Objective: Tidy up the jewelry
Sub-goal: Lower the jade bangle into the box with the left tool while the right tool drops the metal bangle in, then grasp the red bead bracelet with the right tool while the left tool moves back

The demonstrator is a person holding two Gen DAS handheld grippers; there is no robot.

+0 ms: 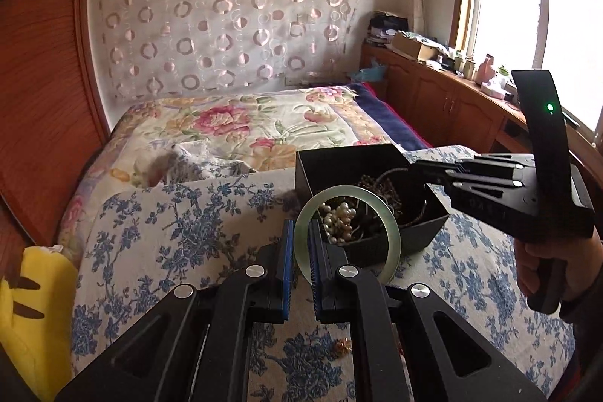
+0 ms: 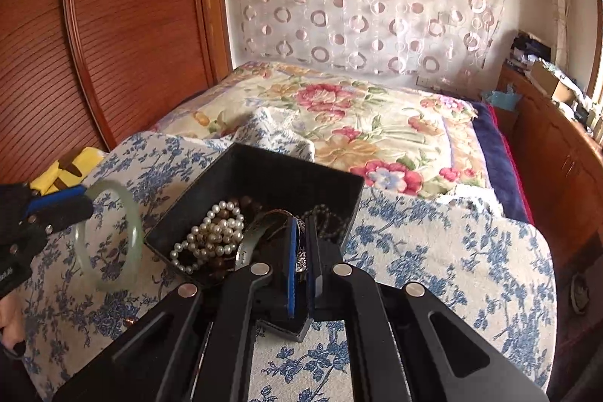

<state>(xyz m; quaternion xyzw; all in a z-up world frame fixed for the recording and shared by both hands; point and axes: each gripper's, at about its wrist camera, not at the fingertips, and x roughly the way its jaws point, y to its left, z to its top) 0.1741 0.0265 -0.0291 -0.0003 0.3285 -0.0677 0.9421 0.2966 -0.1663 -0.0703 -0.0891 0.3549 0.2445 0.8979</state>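
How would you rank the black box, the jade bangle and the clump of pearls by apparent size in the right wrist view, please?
1. Black box, clearly largest.
2. Jade bangle, held by the left gripper beside the box.
3. Pearls inside the box; partly covered, so their full extent is unsure.

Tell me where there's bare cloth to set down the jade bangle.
Free: the blue-flowered cloth right of the black box, and the stretch left of it toward the yellow toy. Crowded: the box itself, heaped with pearls, with the right gripper over it.
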